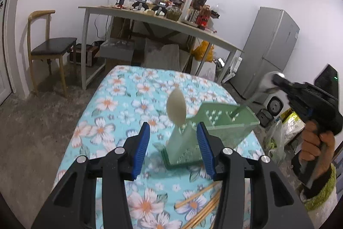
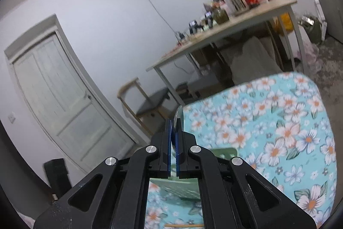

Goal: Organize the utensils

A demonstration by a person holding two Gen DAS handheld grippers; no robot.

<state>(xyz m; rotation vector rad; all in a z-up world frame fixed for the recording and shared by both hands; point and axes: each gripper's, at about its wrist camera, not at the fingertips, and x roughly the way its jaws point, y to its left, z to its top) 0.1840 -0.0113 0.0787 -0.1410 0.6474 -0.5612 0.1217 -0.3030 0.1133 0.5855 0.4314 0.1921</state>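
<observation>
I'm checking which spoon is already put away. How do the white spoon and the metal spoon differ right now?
The white spoon stands free in the green holder, in its near compartment; the metal spoon is clamped in the right hand-held gripper, its handle just reaching into a farther compartment. The white spoon looks matte and pale, the metal spoon shiny. The left hand-held gripper is open, touching neither. Both spoons have their bowls up.

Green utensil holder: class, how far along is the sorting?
Done: a white spoon stands in the green utensil holder. In hand: the right hand-held gripper lowers a metal spoon into it. Left: wooden chopsticks lie on the floral tablecloth.
</observation>
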